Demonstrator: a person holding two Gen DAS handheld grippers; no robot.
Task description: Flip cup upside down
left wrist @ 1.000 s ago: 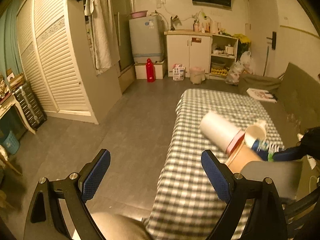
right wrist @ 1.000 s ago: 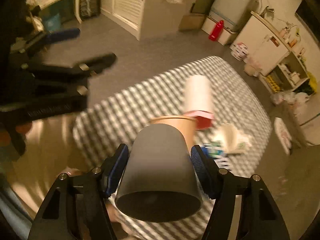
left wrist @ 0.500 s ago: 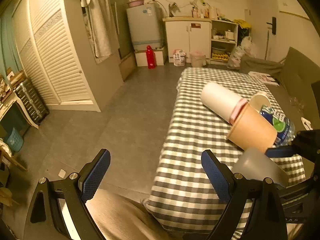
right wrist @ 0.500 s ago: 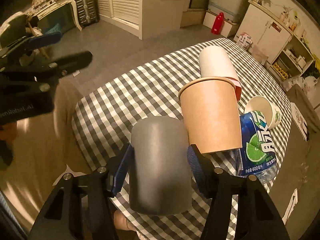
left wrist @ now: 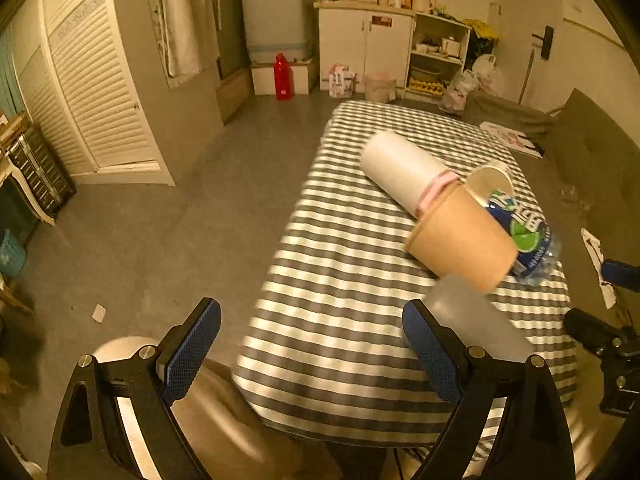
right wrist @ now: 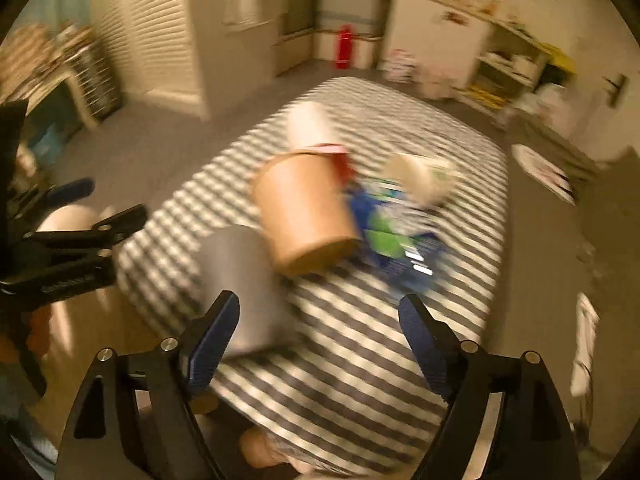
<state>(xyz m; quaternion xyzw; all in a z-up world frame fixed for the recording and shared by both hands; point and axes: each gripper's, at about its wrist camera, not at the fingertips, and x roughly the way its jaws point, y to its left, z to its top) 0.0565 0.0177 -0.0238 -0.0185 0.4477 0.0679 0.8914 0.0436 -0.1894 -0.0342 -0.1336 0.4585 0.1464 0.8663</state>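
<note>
A grey cup (right wrist: 244, 292) stands on the checked tablecloth (right wrist: 360, 340) near its front edge, blurred, closed end up; it shows pale in the left wrist view (left wrist: 476, 320). My right gripper (right wrist: 316, 340) is open and empty, its left finger just beside the cup. A brown paper cup (left wrist: 464, 236) stands upside down behind the grey cup, also in the right wrist view (right wrist: 304, 216). My left gripper (left wrist: 312, 348) is open and empty, over the table's near left edge.
A white tumbler with a pink band (left wrist: 404, 176), a white paper cup (left wrist: 492, 180) and a blue plastic bottle (left wrist: 528, 236) crowd the table's right side. The floor (left wrist: 160, 220) lies to the left. The right wrist view is motion-blurred.
My right gripper has opened and let go of the grey cup, which now stands on the table. The gripper has drawn back to the right. My left gripper has tilted down.
</note>
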